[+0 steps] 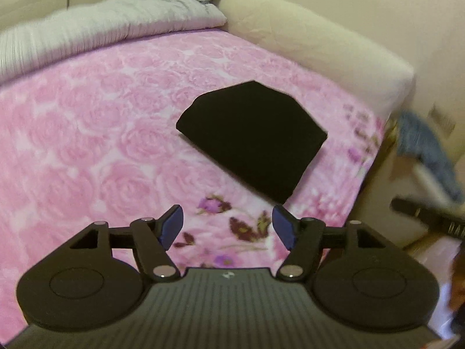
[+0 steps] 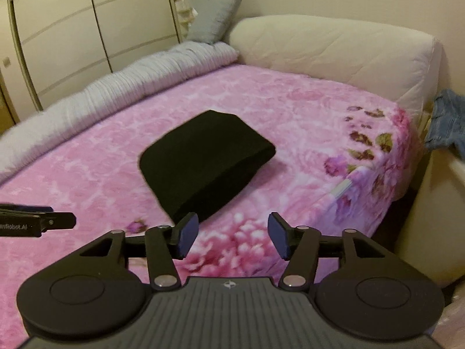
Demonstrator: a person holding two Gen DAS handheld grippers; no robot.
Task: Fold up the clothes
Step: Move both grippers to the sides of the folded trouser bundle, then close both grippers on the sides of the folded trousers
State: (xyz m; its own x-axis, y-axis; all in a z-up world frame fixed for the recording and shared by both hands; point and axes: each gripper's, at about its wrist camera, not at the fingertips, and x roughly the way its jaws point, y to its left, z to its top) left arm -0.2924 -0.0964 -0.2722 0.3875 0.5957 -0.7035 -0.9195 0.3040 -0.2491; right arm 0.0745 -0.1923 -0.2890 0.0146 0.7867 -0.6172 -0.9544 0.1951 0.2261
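A black garment (image 1: pixel 252 136) lies folded into a compact block on the pink rose-patterned bedspread (image 1: pixel 96 133). It also shows in the right wrist view (image 2: pixel 203 163) on the bedspread (image 2: pixel 290 122). My left gripper (image 1: pixel 228 226) is open and empty, held just short of the garment's near corner. My right gripper (image 2: pixel 232 235) is open and empty, its left finger close to the garment's near edge. The tip of the left gripper (image 2: pixel 43 221) shows at the left edge of the right wrist view.
A grey ribbed duvet (image 2: pixel 116 87) lies along the bed's far side. A cream padded headboard (image 2: pixel 334 52) and a grey pillow (image 2: pixel 215 17) stand behind. Blue denim clothing (image 2: pixel 447 122) hangs off to the right of the bed. Wardrobe doors (image 2: pixel 72 29) stand at the back left.
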